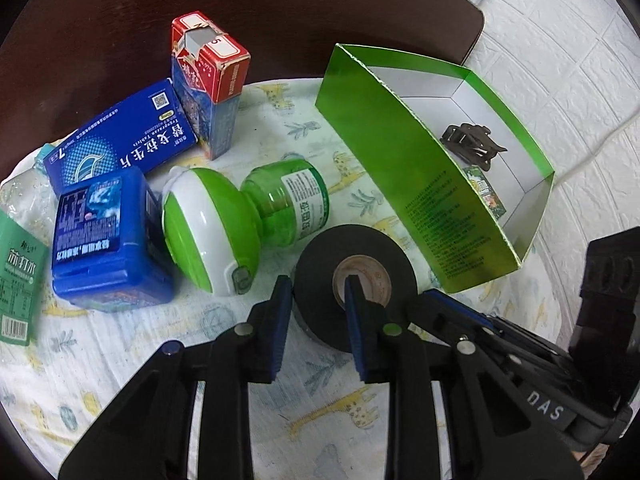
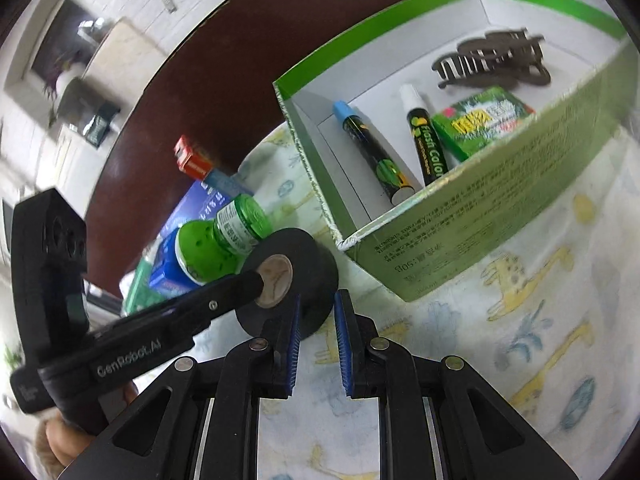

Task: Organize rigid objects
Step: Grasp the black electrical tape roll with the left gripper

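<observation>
Gripping the black tape roll point(image 1: 354, 280), the left gripper point(image 1: 316, 292) is clamped on its wall, one finger in the core. Roll lies on the printed cloth point(image 1: 100, 344), at 7 o'clock of the green box point(image 1: 404, 184). Right gripper point(image 2: 317, 316) is closed, empty, beside the roll.

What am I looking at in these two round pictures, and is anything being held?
There is no robot: a person carries a hand-held gripper in each hand, each with a fisheye camera looking along its fingers. In the left camera's picture the left hand-held gripper pinches the wall of a black tape roll, one finger inside its core. The right hand-held gripper is shut and holds nothing. On the giraffe-print cloth stands a green box holding two markers, a hair claw and a green packet. Medicine boxes and a green bottle lie nearby.
</observation>
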